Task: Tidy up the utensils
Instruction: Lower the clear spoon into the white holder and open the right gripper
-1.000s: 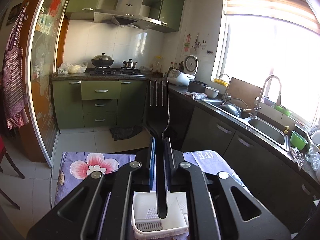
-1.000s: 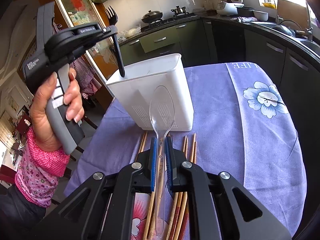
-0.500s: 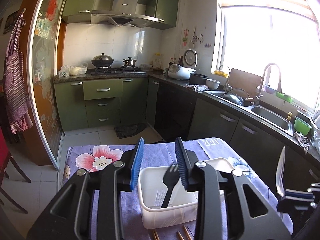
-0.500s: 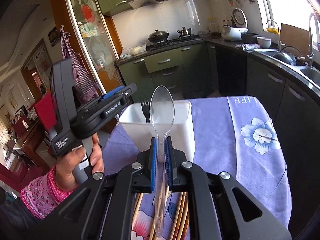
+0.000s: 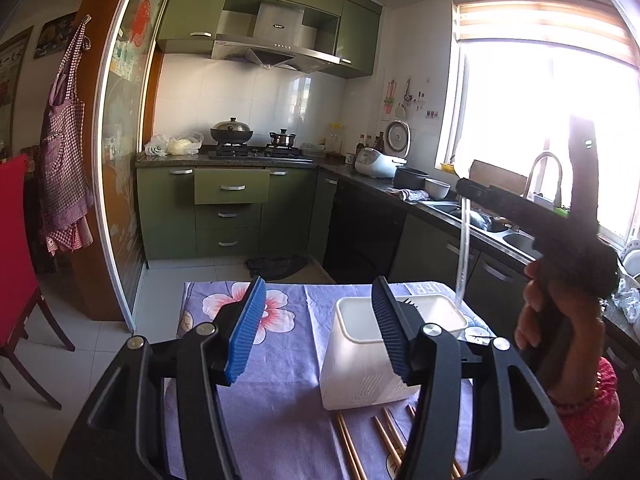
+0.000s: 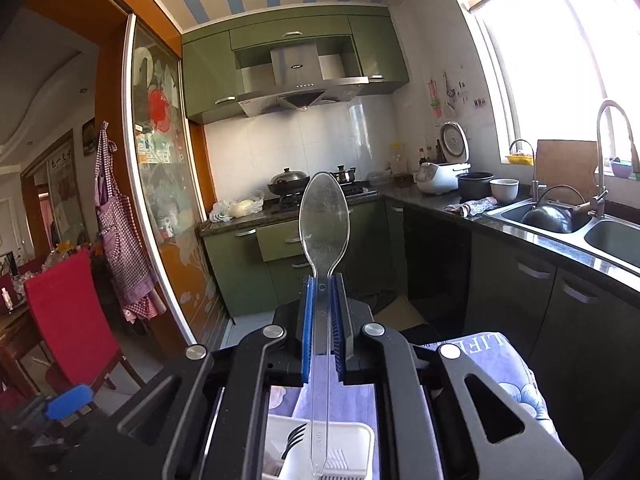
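Kitchen, clear spoon (image 6: 323,232) clamped in right claw (image 6: 322,322)

Bright daylight, window (image 5: 552,120) glare blown out, fisheye-curved edges, sharp focus

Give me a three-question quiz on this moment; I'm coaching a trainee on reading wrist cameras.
1. True or false: the right tongs are shut on the clear spoon.
2. What lies in the white caddy? A) black fork B) knife C) nothing
3. Which utensils lie on the cloth before the caddy?

Key: 1 true. 2 A, the black fork. 3 the chopsticks.
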The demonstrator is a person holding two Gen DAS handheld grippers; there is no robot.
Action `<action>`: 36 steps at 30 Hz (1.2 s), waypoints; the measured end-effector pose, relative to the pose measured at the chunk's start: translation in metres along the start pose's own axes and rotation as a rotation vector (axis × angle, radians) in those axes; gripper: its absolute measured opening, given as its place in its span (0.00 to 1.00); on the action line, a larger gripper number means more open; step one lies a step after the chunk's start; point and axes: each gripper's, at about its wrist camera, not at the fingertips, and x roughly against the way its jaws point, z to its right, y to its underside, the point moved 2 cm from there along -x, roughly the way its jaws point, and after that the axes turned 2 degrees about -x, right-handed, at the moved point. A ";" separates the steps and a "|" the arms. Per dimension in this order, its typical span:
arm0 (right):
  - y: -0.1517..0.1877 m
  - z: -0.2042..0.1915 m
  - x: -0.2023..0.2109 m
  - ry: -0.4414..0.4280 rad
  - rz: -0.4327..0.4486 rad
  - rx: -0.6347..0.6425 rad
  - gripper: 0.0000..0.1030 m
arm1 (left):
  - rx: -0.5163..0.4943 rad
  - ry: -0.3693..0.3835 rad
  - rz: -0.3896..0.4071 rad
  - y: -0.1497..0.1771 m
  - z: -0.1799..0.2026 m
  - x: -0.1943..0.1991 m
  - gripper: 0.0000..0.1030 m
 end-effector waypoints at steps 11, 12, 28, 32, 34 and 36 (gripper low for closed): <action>0.058 0.017 -0.043 0.029 -0.057 -0.014 0.10 | 0.024 0.006 -0.052 0.010 -0.010 0.003 0.51; 0.063 0.017 -0.042 0.032 -0.062 -0.003 0.10 | 0.025 0.009 -0.057 0.010 -0.010 0.002 0.51; 0.094 0.029 0.020 0.014 -0.060 0.016 0.77 | -0.016 0.016 -0.117 0.016 0.011 0.001 0.63; 0.087 0.037 0.059 0.022 -0.041 0.035 0.96 | -0.014 0.014 -0.211 0.028 0.014 -0.007 0.75; 0.092 0.042 0.070 0.053 -0.100 0.065 0.96 | 0.000 0.027 -0.303 0.040 0.017 -0.018 0.77; 0.101 0.050 0.083 0.054 -0.153 0.073 0.96 | 0.020 0.041 -0.426 0.058 0.019 -0.034 0.77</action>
